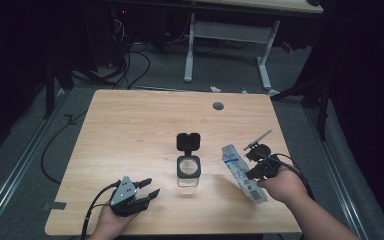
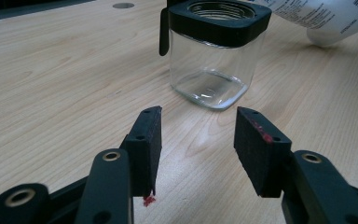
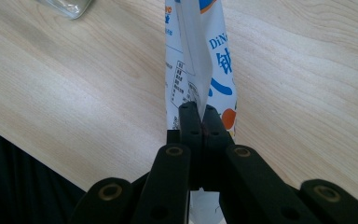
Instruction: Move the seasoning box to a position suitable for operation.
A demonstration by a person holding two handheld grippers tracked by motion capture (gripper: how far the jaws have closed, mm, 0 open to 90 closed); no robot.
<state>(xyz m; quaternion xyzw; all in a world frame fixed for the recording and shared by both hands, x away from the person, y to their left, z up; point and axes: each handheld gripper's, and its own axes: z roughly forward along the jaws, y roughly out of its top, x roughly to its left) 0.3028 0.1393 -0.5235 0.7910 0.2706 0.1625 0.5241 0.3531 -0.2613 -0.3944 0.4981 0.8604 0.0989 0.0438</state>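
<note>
The pale wood-grain bench carries everything here, its smooth laminate top broken by a small round grey cable grommet near the far edge. Next in size is the white-and-blue printed foil sachet, a flat, crinkly pouch that stands on the person's right side of the bench, just beside the jar; the right hand-held gripper has its black jaws pressed fully together on the sachet's thin edge, so the pouch stands up between them instead of lying flat — a hold that, by the look of it, readies the pouch to be tipped over the jar's mouth. Near the middle of the bench stands the square clear glass jar with a black plastic collar and a threaded round opening, its hinged black lid flipped back and upright so the mouth stays free; the glass looks thick, with rounded corners, and the jar appears empty. The left hand-held gripper rests low over the bench near the front left, its foam-faced black jaws roughly half open with nothing between them, pointed at the jar but apart from it — probably placed there to steady the jar if it is needed.
</note>
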